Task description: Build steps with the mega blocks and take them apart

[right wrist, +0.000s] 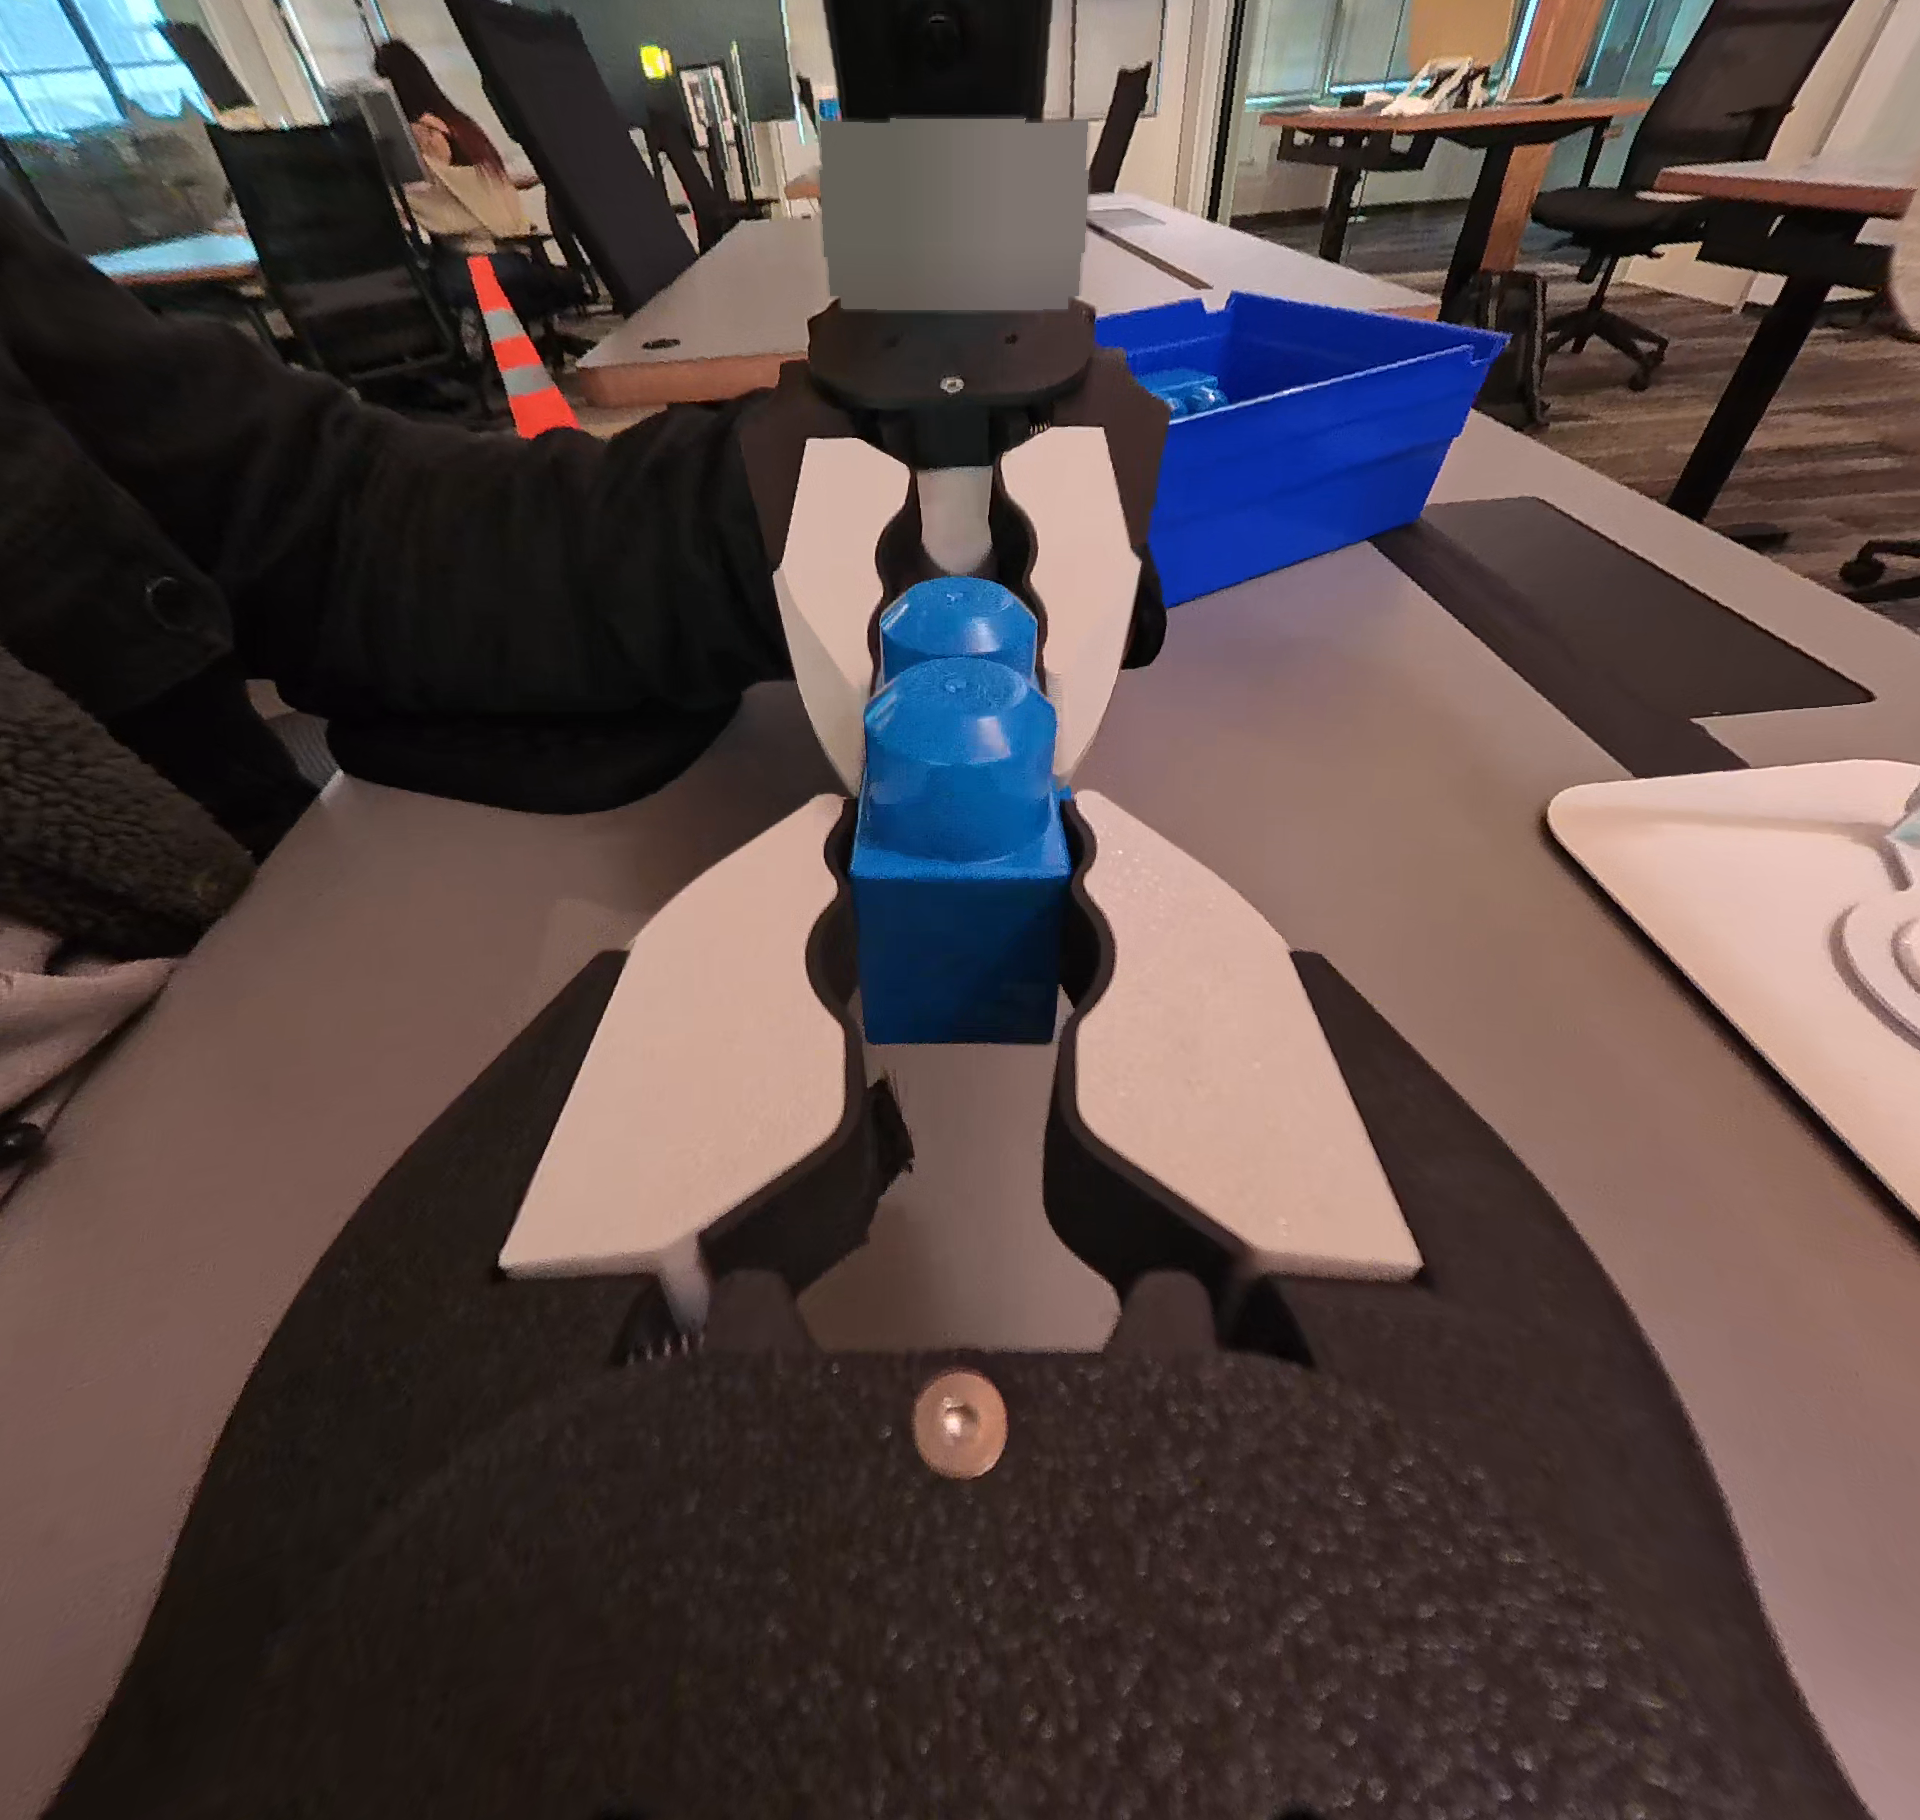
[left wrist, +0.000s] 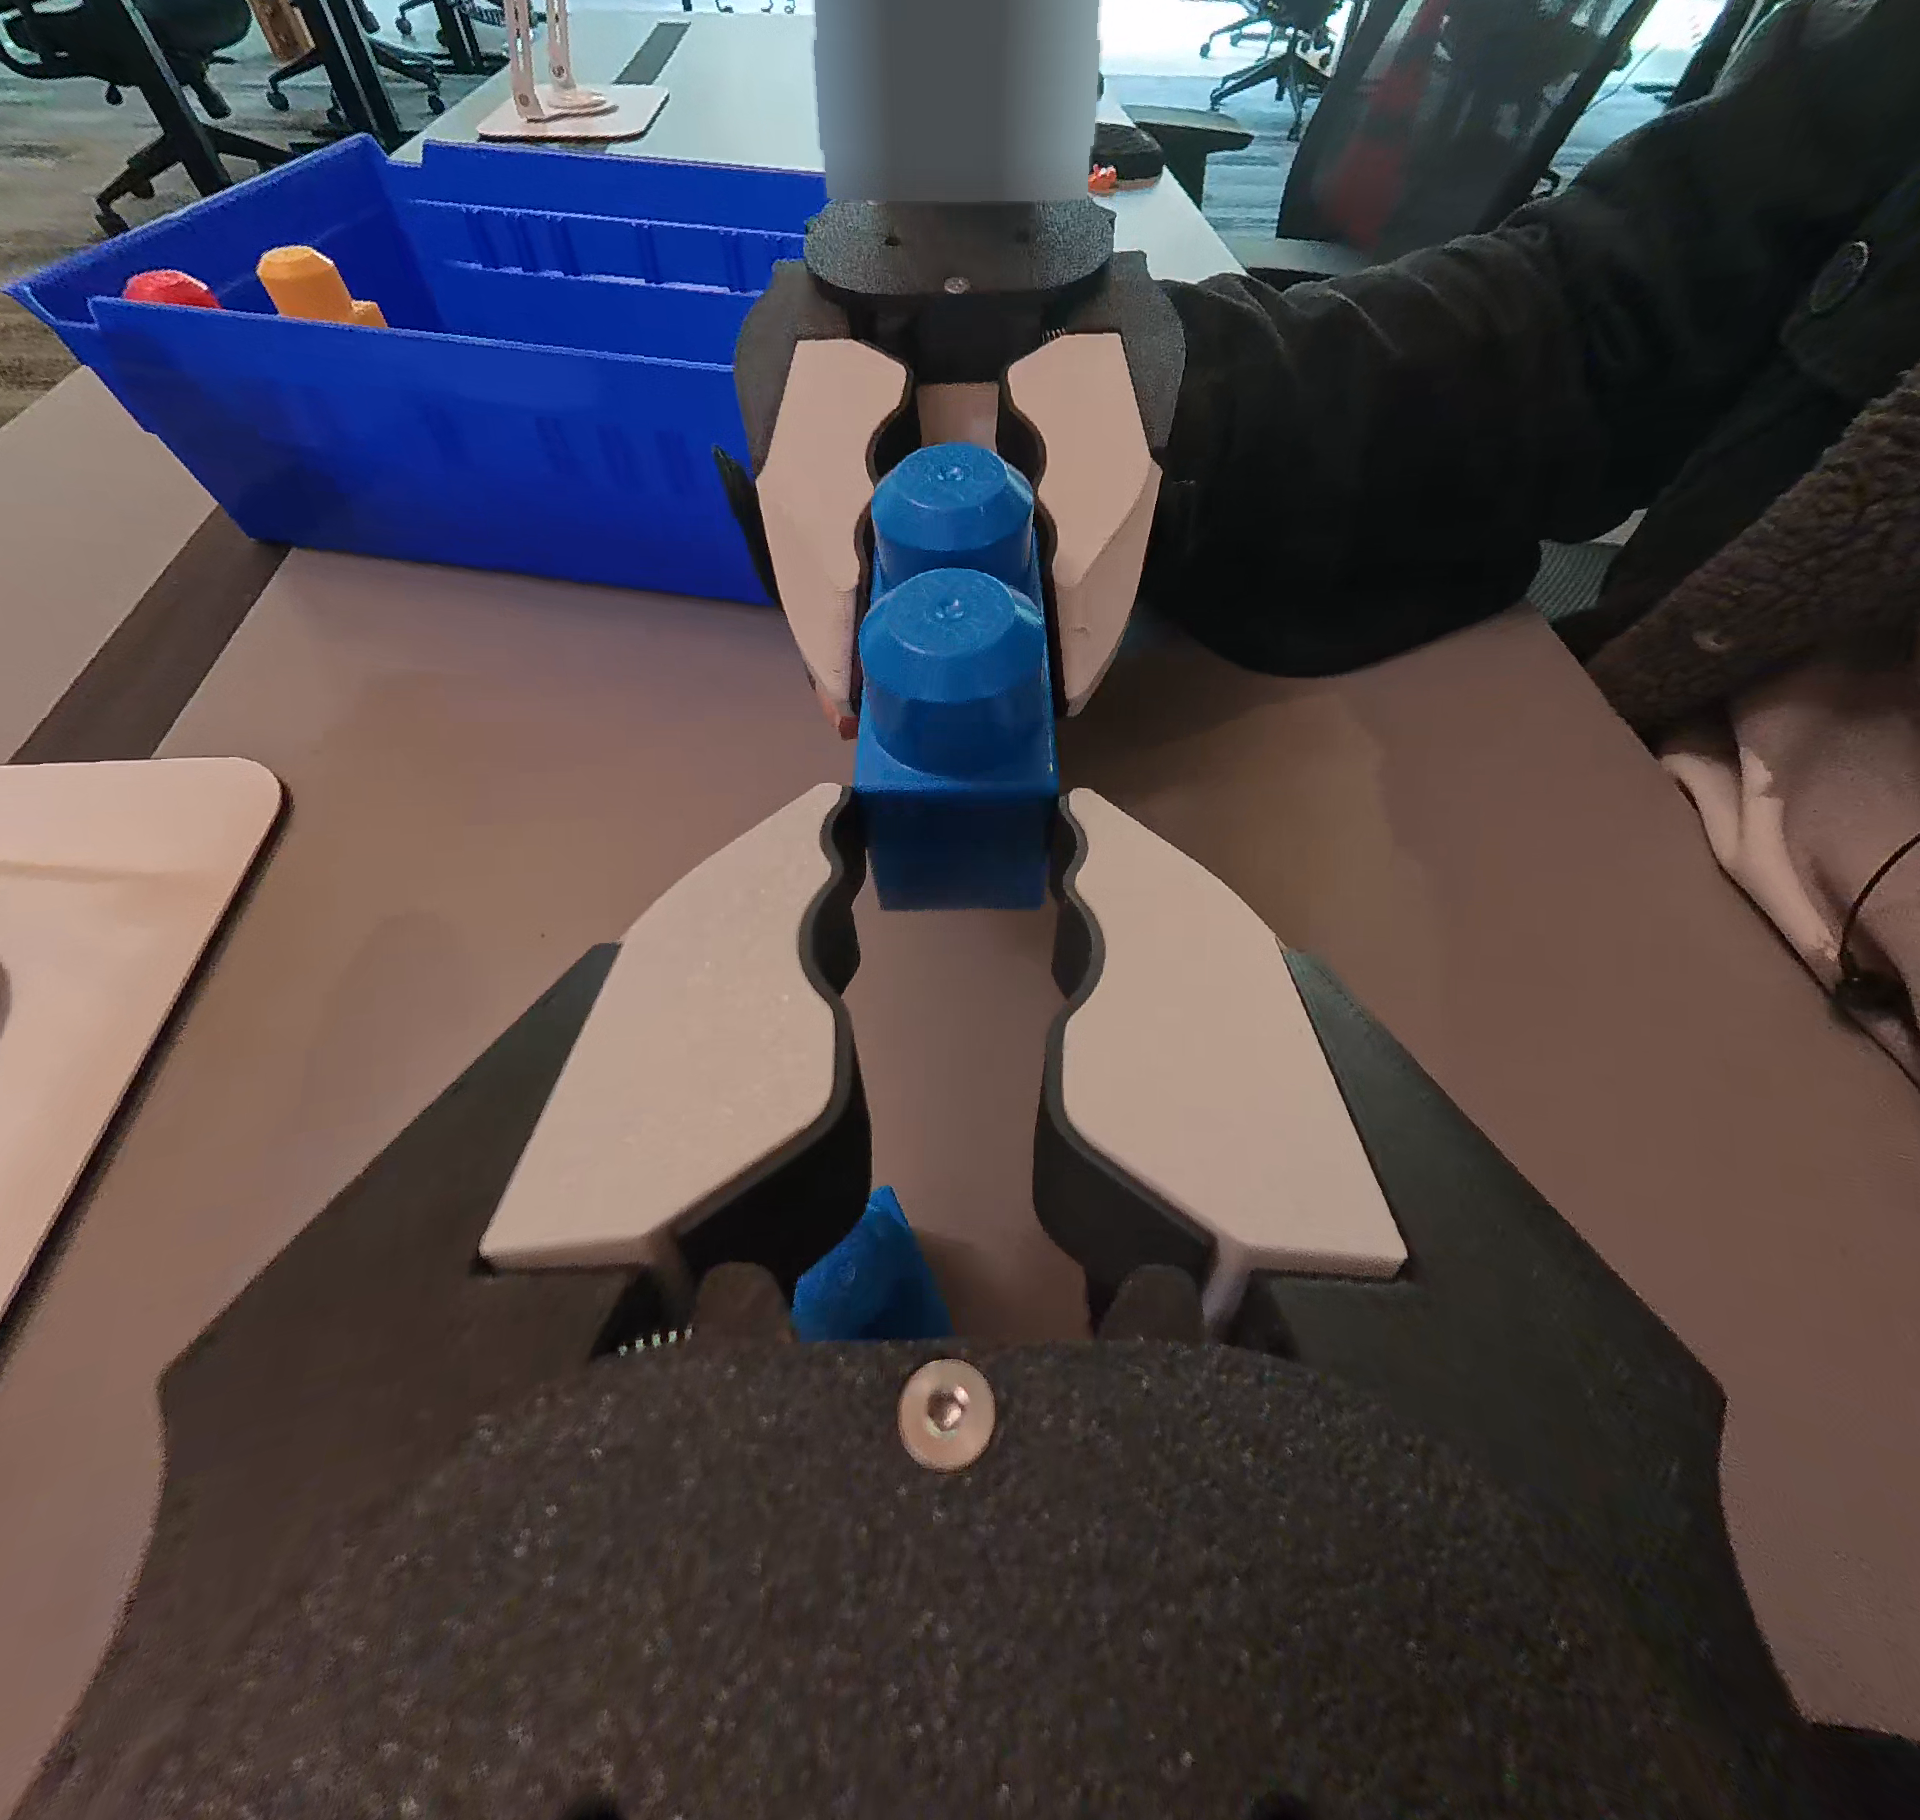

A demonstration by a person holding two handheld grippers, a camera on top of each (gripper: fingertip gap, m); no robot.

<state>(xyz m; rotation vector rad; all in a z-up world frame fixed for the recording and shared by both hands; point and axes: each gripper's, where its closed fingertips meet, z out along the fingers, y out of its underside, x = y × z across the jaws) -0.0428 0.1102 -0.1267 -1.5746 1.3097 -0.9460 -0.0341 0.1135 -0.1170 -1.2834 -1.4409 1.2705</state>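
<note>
Grippers face each other above the bench (left wrist: 416,752). Left gripper (left wrist: 956,835) and right gripper (right wrist: 961,877) each clamp opposite ends of one blue two-stud mega block (left wrist: 956,731).

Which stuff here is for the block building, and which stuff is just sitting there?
For building:
- blue block, gripped by left gripper and right gripper
- blue bin holding red piece and orange piece

Just sitting there:
- white board
- traffic cone
- office chairs

Your left gripper (left wrist: 956,835) clamps the near end of the blue block (left wrist: 954,721); the right gripper (left wrist: 951,658), facing you, clamps its far end. Block held above the table (left wrist: 520,710). Blue bin (left wrist: 436,440) behind left holds red (left wrist: 169,290) and orange (left wrist: 312,284) blocks.
</note>
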